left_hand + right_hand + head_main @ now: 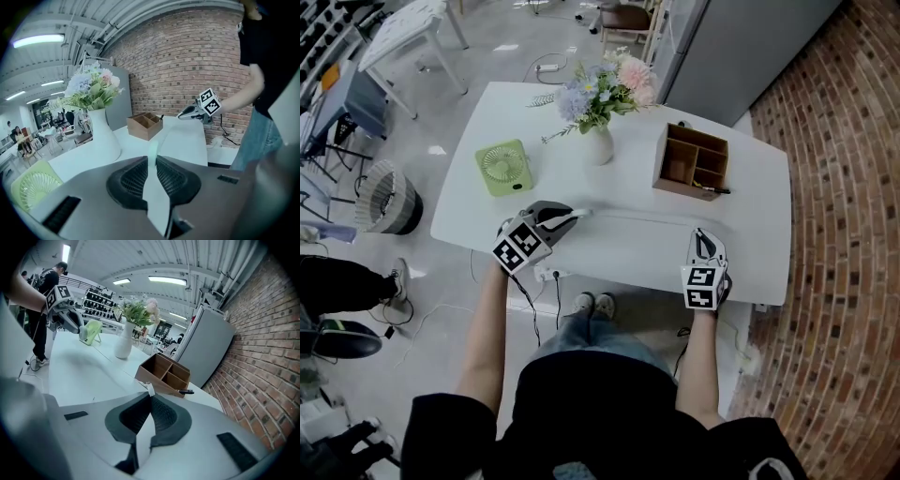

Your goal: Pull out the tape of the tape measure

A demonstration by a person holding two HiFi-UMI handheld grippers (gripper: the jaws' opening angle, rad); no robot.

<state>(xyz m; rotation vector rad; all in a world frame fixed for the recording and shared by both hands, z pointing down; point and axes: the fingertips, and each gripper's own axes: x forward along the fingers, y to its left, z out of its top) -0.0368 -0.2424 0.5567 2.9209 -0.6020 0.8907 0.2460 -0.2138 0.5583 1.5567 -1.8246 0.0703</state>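
My left gripper (578, 215) is over the front part of the white table (750, 187), shut on a flat white tape measure (155, 187) that stands edgewise between its pads. A pale tape (637, 221) runs from it to the right, faint against the tabletop. My right gripper (703, 233) is near the table's front right edge, jaws shut. A small white tab, the tape's end (149, 390), sticks out at the fingertips. Seen from the left gripper view, the right gripper (183, 114) is far across the table.
A white vase of flowers (598, 145) stands at the table's middle back, with a green desk fan (503, 167) to its left. A wooden organiser (692, 161) holding a pen is at the back right. A brick wall (853, 234) runs along the right, and the person's feet (593, 305) are under the front edge.
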